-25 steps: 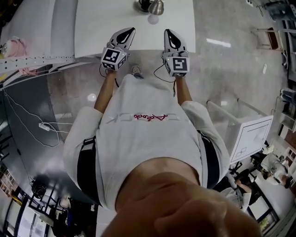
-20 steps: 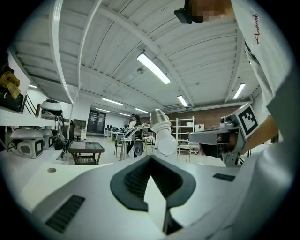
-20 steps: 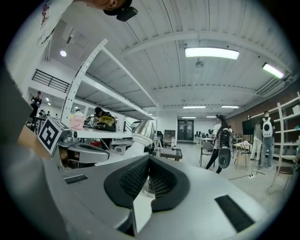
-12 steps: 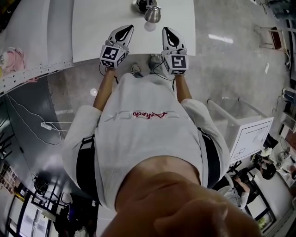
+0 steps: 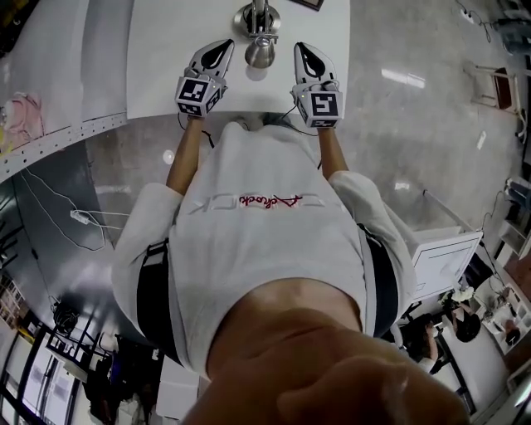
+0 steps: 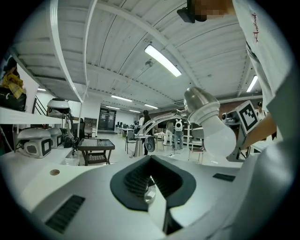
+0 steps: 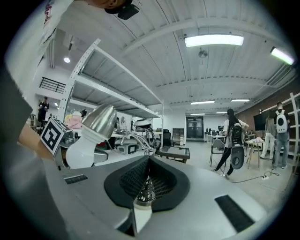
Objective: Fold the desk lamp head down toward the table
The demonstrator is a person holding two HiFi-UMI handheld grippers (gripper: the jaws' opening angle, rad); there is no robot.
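1. Nearest the head camera is the person's white shirt. Both forearms extend from it toward the desk lamp.
2. The left gripper is just to the left of the lamp head. The right gripper is just to its right. Both grippers are over the near edge of the white table and point past the lamp head. Neither touches it.
3. Left gripper view: the left gripper has its jaws pressed together, with nothing between the pads. The lamp head is above and to the right, with its white bulb tilted downward.
4. Right gripper view: the right gripper has its jaws together at the tip and holds nothing. The lamp head is to the left, with the bulb facing down and left.
5. The lamp head stands raised over the table, between the two grippers. The lamp base is on the table behind the head, farther from the person.
6. Beyond the lamp, the gripper views show shelving, desks and standing people in a large room.
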